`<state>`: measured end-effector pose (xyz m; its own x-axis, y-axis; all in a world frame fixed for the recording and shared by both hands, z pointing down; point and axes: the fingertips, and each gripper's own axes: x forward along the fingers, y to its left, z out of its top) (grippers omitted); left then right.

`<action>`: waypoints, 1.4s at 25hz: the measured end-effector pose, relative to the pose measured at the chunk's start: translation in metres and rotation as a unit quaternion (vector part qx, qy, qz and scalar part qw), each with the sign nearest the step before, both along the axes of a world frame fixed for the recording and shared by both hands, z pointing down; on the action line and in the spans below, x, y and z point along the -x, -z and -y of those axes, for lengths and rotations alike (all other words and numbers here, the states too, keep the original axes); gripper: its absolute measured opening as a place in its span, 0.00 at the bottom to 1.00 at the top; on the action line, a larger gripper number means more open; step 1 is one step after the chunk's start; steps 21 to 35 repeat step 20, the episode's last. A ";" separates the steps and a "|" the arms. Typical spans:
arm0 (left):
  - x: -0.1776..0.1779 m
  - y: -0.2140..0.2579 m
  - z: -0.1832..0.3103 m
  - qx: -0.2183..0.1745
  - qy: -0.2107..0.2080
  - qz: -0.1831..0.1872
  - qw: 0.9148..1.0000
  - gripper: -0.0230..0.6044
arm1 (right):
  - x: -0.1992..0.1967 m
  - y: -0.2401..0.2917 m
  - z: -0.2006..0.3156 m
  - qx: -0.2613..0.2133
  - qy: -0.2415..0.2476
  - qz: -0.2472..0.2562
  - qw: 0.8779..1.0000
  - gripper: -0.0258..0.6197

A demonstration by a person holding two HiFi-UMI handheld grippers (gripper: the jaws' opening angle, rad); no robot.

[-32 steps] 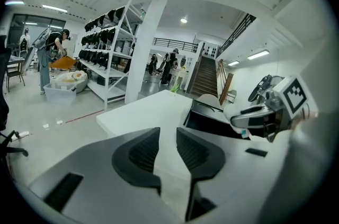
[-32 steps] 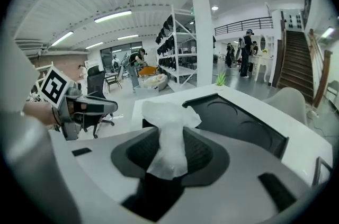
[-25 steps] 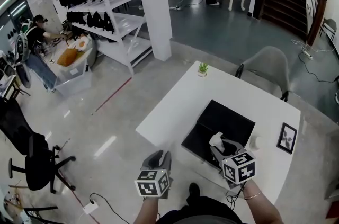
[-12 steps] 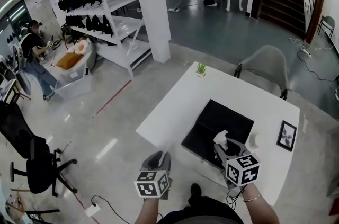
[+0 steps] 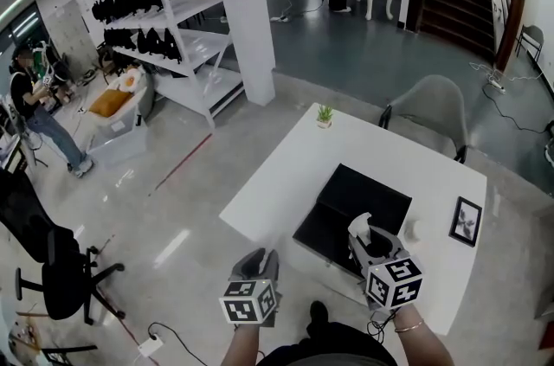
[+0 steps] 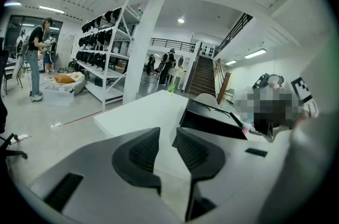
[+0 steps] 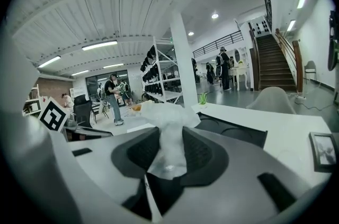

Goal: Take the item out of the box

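Note:
A black box (image 5: 327, 233) lies open on the white table (image 5: 281, 174), its lid (image 5: 368, 193) folded back. My right gripper (image 5: 363, 234) hovers over the box's near right corner, its jaws closing with a white plastic-wrapped item (image 5: 356, 224) between them. In the right gripper view the pads press the crumpled item (image 7: 167, 118) from both sides, and the right gripper (image 7: 170, 143) points over the box (image 7: 235, 132). My left gripper (image 5: 260, 257) hangs off the table's near left edge. Its jaws (image 6: 167, 135) stand a narrow gap apart with nothing between them; the box (image 6: 212, 118) shows beyond.
A small potted plant (image 5: 324, 114) stands at the table's far corner, a framed picture (image 5: 466, 222) and a small white object (image 5: 414, 230) at its right. A grey chair (image 5: 437, 109) sits behind the table. A white pillar (image 5: 247, 9), shelves (image 5: 164, 18), an office chair (image 5: 52, 265) and a person (image 5: 35, 109) are off left.
My right gripper with the white item has drifted slightly toward me. The left gripper has hardly moved. The person at the far left has walked further left.

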<state>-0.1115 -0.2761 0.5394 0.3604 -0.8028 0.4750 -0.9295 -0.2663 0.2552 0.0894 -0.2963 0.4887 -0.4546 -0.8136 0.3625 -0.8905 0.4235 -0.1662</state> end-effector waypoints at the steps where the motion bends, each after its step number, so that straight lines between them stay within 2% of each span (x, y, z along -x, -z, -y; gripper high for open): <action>1: -0.001 0.000 0.000 0.000 -0.001 0.000 1.000 0.17 | -0.001 0.000 -0.001 0.000 -0.002 0.002 1.000 0.24; 15: -0.006 0.000 0.000 0.002 0.000 0.003 1.000 0.17 | -0.003 0.005 0.003 -0.007 -0.006 0.016 1.000 0.24; 35: -0.007 -0.002 -0.002 0.001 0.002 0.002 1.000 0.17 | -0.003 0.004 0.000 -0.016 -0.003 0.004 1.000 0.24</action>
